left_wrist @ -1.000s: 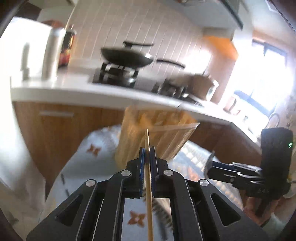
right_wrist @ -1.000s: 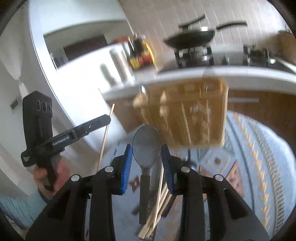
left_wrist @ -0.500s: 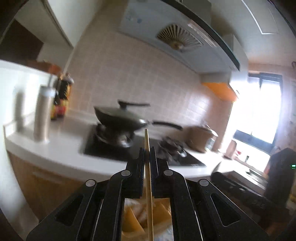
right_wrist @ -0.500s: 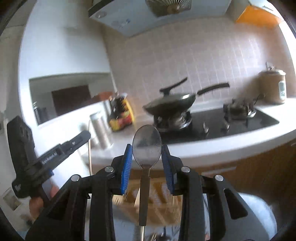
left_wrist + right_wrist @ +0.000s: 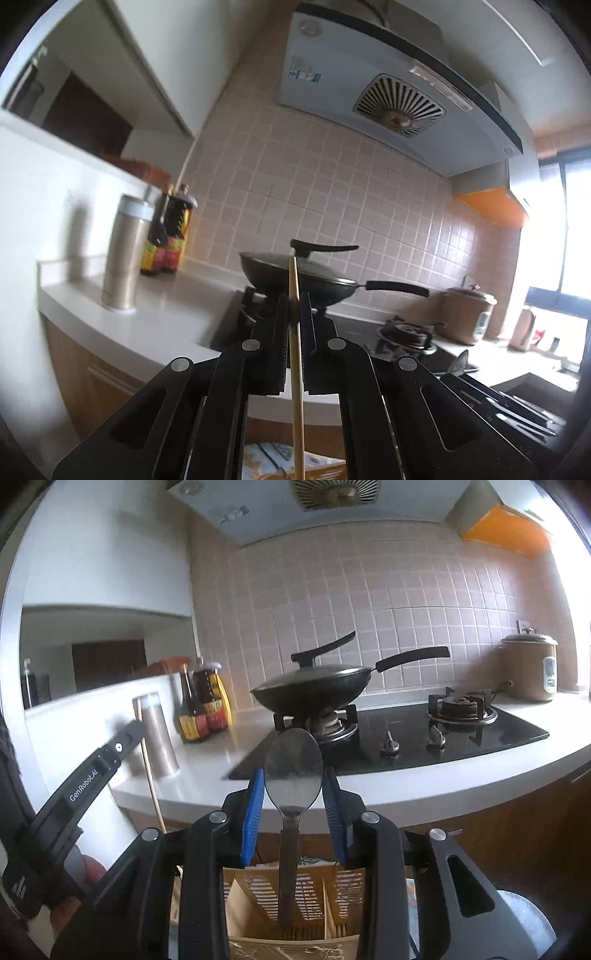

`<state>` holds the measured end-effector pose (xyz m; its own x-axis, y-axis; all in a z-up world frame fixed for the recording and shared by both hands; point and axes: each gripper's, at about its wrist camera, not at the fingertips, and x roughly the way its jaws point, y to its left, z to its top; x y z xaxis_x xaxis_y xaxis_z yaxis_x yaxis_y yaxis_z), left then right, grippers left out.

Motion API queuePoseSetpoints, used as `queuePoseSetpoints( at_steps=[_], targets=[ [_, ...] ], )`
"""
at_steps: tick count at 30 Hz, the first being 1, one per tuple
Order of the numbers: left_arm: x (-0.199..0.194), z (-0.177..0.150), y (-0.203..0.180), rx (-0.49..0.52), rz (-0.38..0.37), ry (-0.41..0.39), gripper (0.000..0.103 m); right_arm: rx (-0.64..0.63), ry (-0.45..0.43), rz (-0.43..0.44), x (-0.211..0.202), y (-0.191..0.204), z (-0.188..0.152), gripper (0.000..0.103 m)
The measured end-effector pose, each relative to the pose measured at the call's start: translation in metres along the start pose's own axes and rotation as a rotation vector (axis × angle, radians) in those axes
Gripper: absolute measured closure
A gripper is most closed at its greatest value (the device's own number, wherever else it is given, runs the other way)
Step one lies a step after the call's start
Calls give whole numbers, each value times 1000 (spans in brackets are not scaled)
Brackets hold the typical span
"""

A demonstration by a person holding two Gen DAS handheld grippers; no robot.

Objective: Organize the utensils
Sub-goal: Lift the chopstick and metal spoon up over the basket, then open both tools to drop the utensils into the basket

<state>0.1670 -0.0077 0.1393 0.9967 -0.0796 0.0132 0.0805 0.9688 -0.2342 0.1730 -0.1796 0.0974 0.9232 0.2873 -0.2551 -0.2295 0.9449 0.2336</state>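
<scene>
My left gripper (image 5: 294,308) is shut on a thin wooden chopstick (image 5: 296,369) that stands upright between its fingers. My right gripper (image 5: 294,777) is shut on a metal spoon (image 5: 293,771), bowl up, with its dark handle (image 5: 288,878) hanging down over a woven utensil holder (image 5: 291,897) with slatted compartments. The left gripper (image 5: 92,771) and its chopstick (image 5: 153,786) also show in the right wrist view at the left. A corner of the holder shows at the bottom of the left wrist view.
Ahead is a white kitchen counter (image 5: 424,779) with a black gas hob (image 5: 406,734), a lidded black wok (image 5: 314,690), sauce bottles (image 5: 203,705), a steel canister (image 5: 125,254) and a brown rice cooker (image 5: 530,668). A range hood (image 5: 369,96) hangs above.
Both grippers have tilted up and risen: the views swung from the table and holder to the counter and hood. The holder now sits just under the spoon handle. Both grips are unchanged.
</scene>
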Motion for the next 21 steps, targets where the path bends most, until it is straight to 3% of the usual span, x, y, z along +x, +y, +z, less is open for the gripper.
queuePoseSetpoints(
  at_steps=[7, 12, 15, 21],
  targets=[
    [-5, -23, -9, 78, 12, 7, 99, -40, 5, 5, -2, 7, -19, 73],
    [-15, -21, -3, 63, -42, 64, 97, -41, 57, 49, -13, 7, -21, 73],
    [-27, -13, 3, 39, -83, 96, 75, -11, 82, 78, -24, 3, -19, 51],
    [-64, 3, 13, 20, -138, 145, 74, 0, 137, 85, -58, 7, -18, 51]
  ],
)
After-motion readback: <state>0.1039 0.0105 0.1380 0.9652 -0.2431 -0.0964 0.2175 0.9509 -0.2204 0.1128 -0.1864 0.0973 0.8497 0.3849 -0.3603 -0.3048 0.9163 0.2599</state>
